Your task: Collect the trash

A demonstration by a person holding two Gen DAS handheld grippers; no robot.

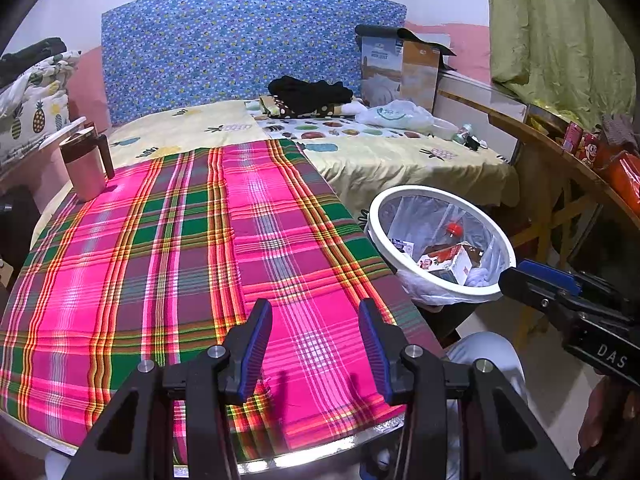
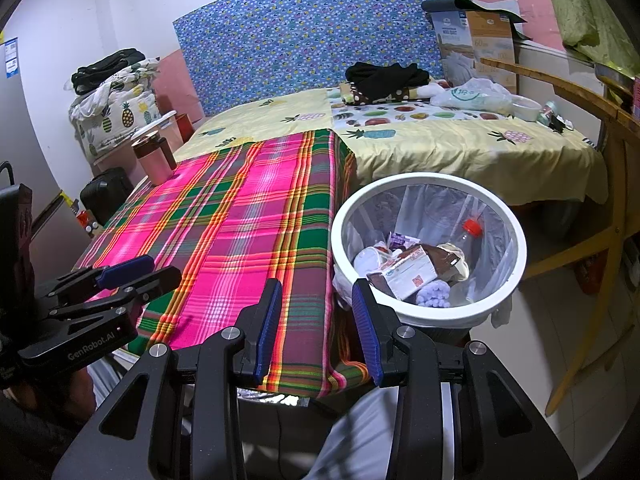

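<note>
Box lettering (image 2: pixel 486 46) blurred — wooden rack (image 1: pixel 576 168) cropped

A cloth (image 1: pixel 192 240) lies over the worktop (image 1: pixel 320 454), and a mug (image 1: pixel 86 164) stands on its far left corner. The bin (image 2: pixel 428 248) stands just beside the worktop's right edge, with a bottle (image 2: pixel 466 236) and a carton (image 2: pixel 408 272) inside. Behind both runs the bed (image 2: pixel 460 148), with folded clothes (image 2: pixel 386 76) and a bag (image 2: pixel 472 96) at its far end. A box (image 2: pixel 476 46) stands behind the bag. A wooden rack (image 2: pixel 600 184) stands right of the bed.
</note>
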